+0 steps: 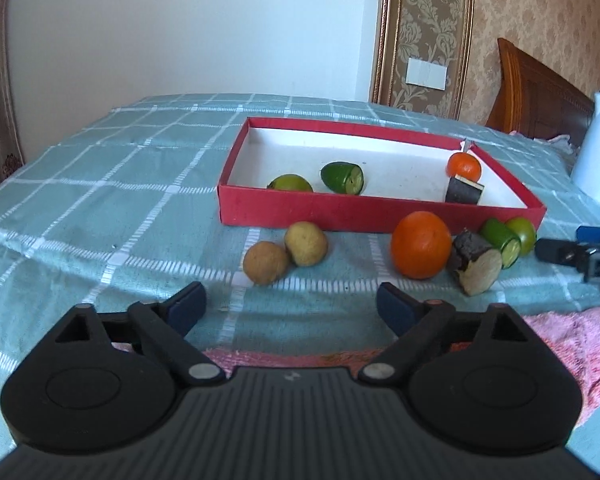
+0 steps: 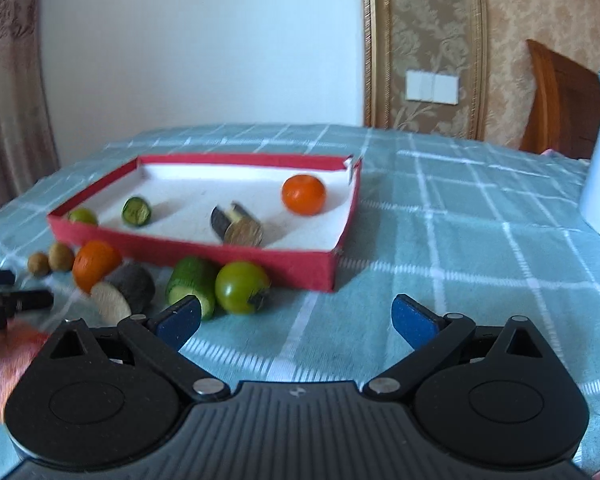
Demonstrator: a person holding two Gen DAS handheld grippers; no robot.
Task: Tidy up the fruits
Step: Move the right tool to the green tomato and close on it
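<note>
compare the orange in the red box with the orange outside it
The orange in the box lies on the white floor near the far right corner of the red box; the orange outside sits on the checked cloth against the box's front wall. The boxed one touches a dark cut piece; the outside one touches a dark pale-faced chunk. Both are round, bright orange.

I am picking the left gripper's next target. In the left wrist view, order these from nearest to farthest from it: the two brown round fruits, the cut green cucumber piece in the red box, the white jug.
1. Two brown round fruits, on the cloth just ahead of the left gripper.
2. Cut green cucumber piece, inside the red box.
3. White jug, far right, beyond the box.
</note>
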